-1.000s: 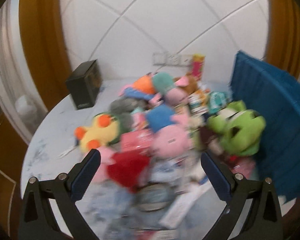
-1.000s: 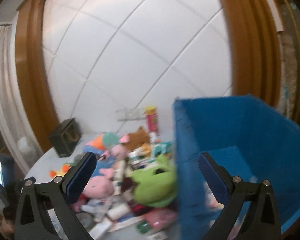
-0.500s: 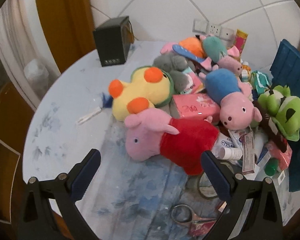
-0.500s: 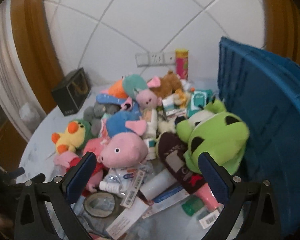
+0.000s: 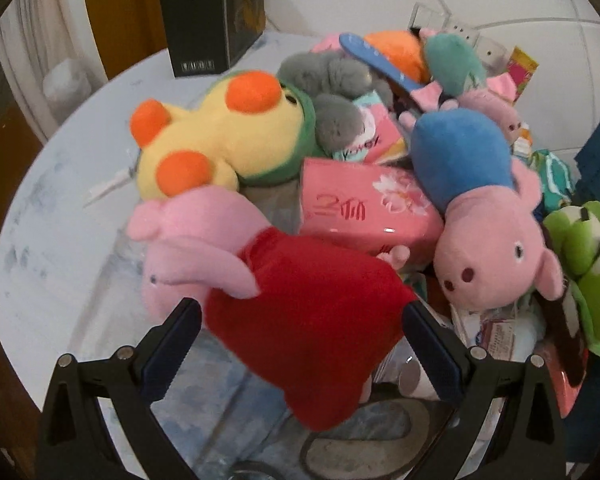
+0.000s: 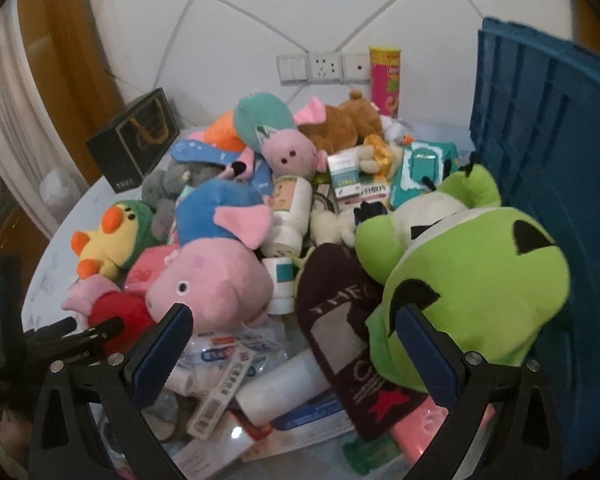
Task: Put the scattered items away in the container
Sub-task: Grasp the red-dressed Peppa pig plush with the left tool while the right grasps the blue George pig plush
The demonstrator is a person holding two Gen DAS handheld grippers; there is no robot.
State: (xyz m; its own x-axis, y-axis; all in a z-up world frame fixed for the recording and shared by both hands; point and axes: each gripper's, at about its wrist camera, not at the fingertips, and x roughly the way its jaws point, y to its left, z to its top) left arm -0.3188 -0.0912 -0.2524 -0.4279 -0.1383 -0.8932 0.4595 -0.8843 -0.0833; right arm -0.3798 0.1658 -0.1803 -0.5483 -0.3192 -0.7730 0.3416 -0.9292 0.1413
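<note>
Straddling the red-dress pig plush (image 5: 300,320), the left gripper (image 5: 300,344) has its fingers (image 5: 172,344) wide apart, the red body filling the gap between them; contact with the pads can't be confirmed. Right gripper (image 6: 292,344) is also spread wide, gripping nothing, hovering over the clutter with the dark sock (image 6: 340,336) and a white tube (image 6: 284,388) between its fingers, and the right finger (image 6: 428,352) in front of the green frog plush (image 6: 472,276). Frog plush leans against the blue container (image 6: 548,168), which stands at the right side of the table (image 5: 60,184); the scattered items are all outside it as far as visible. Just behind the red pig: pink tissue pack (image 5: 364,208), touching it, and the blue-shirt pig plush (image 5: 492,216) head-down to the right. Left of those, the yellow duck plush (image 5: 220,136) with orange feet, beside a grey plush (image 5: 332,92). Mid-pile in right view: white bottle (image 6: 290,216), wet wipes pack (image 6: 424,168), small boxes. Further back, teal-bodied pig plush (image 6: 276,136), orange plush (image 6: 220,132), brown bear plush (image 6: 344,124). Far back, a black box (image 5: 216,24) at the table's left rear, and a pink-yellow snack can (image 6: 385,80) upright near the wall sockets (image 6: 324,66).
</note>
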